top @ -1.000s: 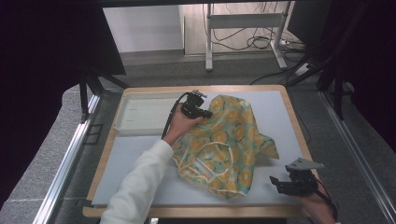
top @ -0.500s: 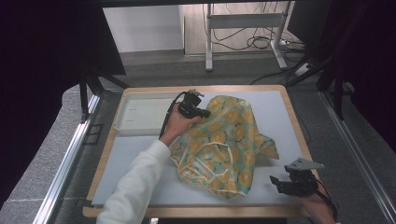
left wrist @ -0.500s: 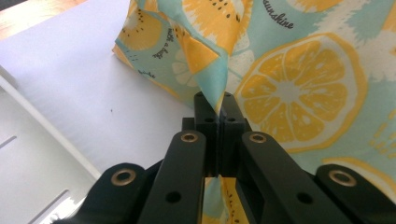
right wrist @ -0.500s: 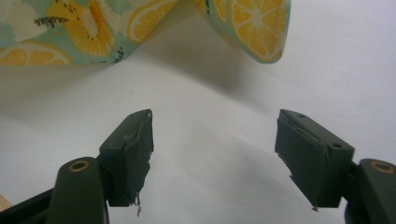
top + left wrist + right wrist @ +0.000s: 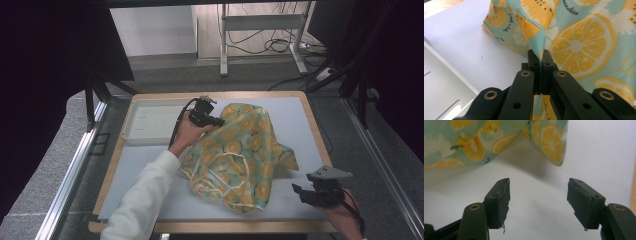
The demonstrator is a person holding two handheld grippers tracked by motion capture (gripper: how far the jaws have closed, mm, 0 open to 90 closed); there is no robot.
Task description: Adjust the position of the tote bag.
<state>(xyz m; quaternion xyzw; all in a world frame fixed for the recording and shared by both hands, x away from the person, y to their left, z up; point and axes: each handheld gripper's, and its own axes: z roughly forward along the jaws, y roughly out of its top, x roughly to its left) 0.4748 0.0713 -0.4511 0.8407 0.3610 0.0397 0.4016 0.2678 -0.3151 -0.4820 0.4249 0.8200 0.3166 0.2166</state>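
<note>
**Ana:** Cloth (image 5: pixel 240 155), printed with orange slices on pale green, lies rumpled in the middle of a white-topped table (image 5: pixel 300 120). A shallow white tray (image 5: pixel 145 125) sits just beside it at the far left.

**Ben:** What is each gripper doing?

**Ana:** The left gripper (image 5: pixel 220 121) is clamped tight on a fold at the cloth's far edge; in the left gripper view the fabric (image 5: pixel 564 37) rises straight from between the pressed jaws. The right gripper (image 5: pixel 299 192) hovers near the front right corner, touching nothing. Its pads (image 5: pixel 501 200) stand apart and have just been narrowing, with bare table between them and a cloth corner (image 5: pixel 554 142) beyond.

**Ben:** How should the step be done well?

**Ana:** I'd judge the right gripper should reach that corner and pinch one layer only, while the left keeps its hold so the cloth can be spread flat.
</note>
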